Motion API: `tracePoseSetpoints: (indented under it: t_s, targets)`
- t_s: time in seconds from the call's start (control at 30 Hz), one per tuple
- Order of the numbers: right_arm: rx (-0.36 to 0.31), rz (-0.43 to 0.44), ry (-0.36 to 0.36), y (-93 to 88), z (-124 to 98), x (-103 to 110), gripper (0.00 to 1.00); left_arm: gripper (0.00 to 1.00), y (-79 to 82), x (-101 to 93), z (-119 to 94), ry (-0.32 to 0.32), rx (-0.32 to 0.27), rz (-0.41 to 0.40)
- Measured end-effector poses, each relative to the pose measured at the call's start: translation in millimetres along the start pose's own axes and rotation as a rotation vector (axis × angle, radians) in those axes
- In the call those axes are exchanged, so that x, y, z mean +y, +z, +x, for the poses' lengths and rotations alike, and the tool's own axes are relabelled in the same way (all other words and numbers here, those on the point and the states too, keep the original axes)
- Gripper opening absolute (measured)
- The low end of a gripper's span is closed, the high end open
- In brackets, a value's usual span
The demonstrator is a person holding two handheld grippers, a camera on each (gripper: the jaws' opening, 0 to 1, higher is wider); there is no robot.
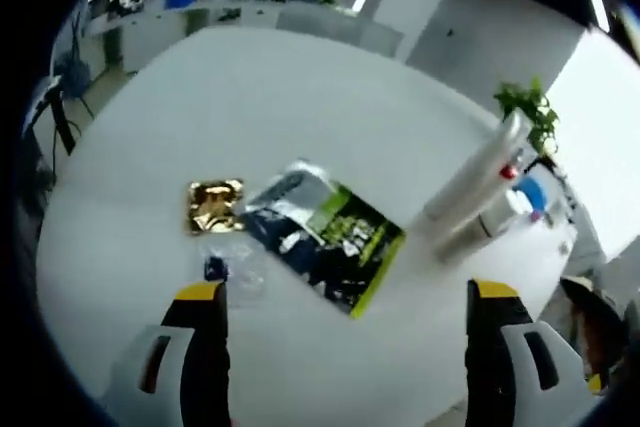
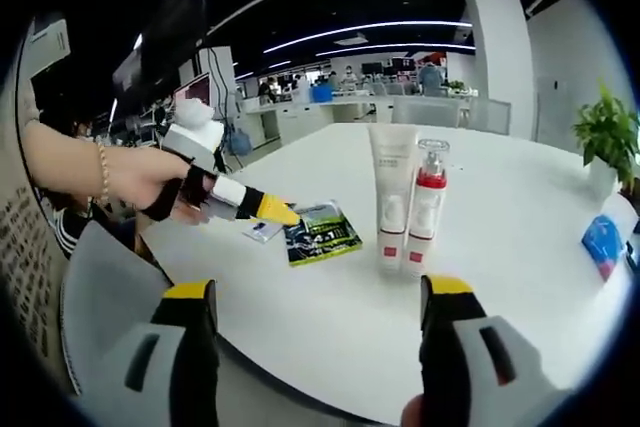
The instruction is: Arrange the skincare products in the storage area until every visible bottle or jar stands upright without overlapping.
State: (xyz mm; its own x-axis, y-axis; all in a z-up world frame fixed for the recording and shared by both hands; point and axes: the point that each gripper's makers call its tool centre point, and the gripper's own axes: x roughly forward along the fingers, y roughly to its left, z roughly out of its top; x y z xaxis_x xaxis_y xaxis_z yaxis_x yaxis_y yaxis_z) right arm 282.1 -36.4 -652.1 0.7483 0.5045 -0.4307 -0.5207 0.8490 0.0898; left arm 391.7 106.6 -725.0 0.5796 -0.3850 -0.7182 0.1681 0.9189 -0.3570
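Both tongs spread, empty; green-black sachet print blurred, red label on tube unreadable.

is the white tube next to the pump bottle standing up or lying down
Standing upright. In the right gripper view the tall white squeeze tube rests on its cap end on the white table, right beside the clear red-collared pump bottle.

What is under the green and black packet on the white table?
The green and black flat packet lies over a silvery foil pouch, whose upper end sticks out. The rest of the pouch is covered, as is anything else beneath.
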Motion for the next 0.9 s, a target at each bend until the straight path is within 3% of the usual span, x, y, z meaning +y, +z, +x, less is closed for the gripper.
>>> tracePoseSetpoints:
  t_s: [0.2,0.33,0.4,0.53,0.7,0.9]
  targets:
    - [0.009,0.006,-0.02,-1.7,0.1,-7.2,0.84,0.97,7.1,-8.9,28.1,0.03,0.021,-0.018]
    - [0.008,0.033,-0.023,-2.2,-0.2,-8.8,0.84,0.97,16.3,-10.0,48.8,0.084,0.005,-0.026]
    - [0.01,0.036,-0.023,-2.5,0.2,-8.8,0.84,0.97,13.9,-9.4,58.9,0.108,0.042,-0.048]
    - [0.014,0.042,-0.03,-3.4,0.3,-10.4,0.84,0.97,20.1,-7.6,69.3,0.161,0.028,-0.074]
    - [0.013,0.062,-0.044,-3.7,-0.1,-13.8,0.84,0.97,15.9,-1.5,78.7,0.232,0.042,-0.138]
    - [0.018,0.073,-0.054,-4.8,0.1,-16.0,0.84,0.97,23.8,9.3,85.9,0.33,0.028,-0.112]
